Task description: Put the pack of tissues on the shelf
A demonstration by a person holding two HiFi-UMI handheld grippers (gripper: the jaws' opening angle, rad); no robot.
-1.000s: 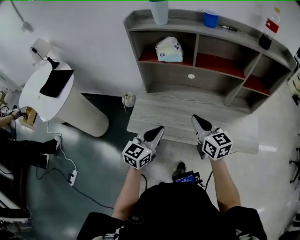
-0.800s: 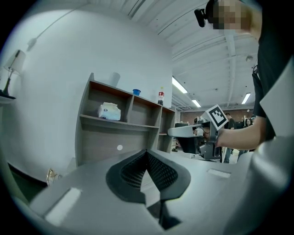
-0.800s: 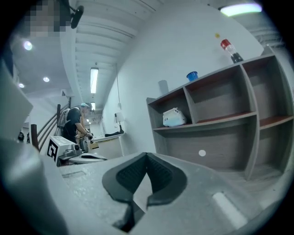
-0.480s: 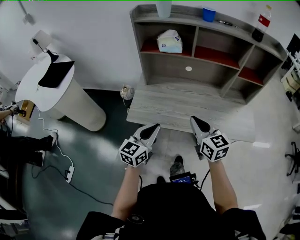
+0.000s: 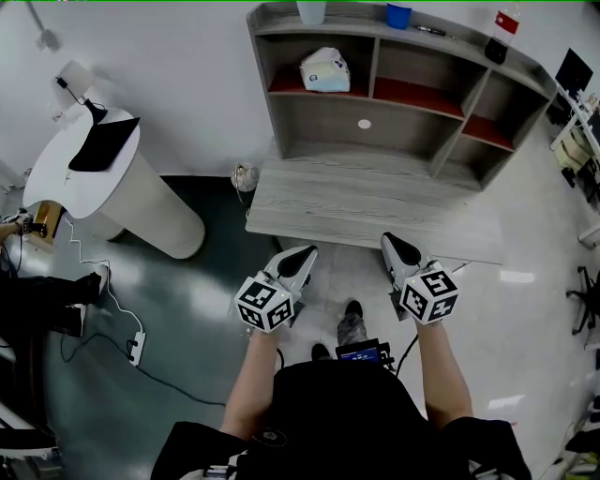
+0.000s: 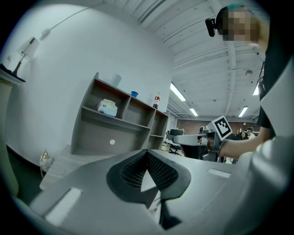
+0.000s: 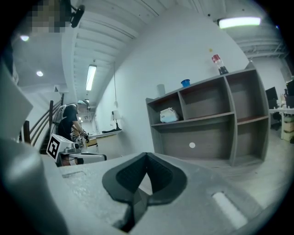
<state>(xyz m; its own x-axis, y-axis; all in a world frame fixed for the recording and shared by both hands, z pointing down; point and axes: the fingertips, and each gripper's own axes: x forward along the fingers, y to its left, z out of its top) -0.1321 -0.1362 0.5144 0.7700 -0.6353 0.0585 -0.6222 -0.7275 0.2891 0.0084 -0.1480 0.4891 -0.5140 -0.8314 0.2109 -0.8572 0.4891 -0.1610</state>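
Observation:
The pack of tissues [image 5: 324, 72] is a white and pale blue packet lying in the left upper compartment of the grey shelf unit [image 5: 441, 165]; it also shows in the left gripper view [image 6: 107, 108] and the right gripper view [image 7: 169, 115]. My left gripper [image 5: 306, 255] and right gripper [image 5: 395, 246] hang side by side in front of the desk's near edge, far from the pack. Both are shut with nothing between the jaws. From the left gripper's camera I see the right gripper [image 6: 183, 139] held out level.
On top of the shelf stand a pale cup [image 5: 310, 10], a blue cup [image 5: 398, 15] and a bottle with a red label [image 5: 502, 32]. A round white table [image 5: 86, 178] with a black cloth [image 5: 98, 144] is at left. Cables and a power strip [image 5: 137, 348] lie on the floor.
Both grippers and the person have drawn back from the desk; the shelf now sits farther up and left in the head view. Both stay shut.

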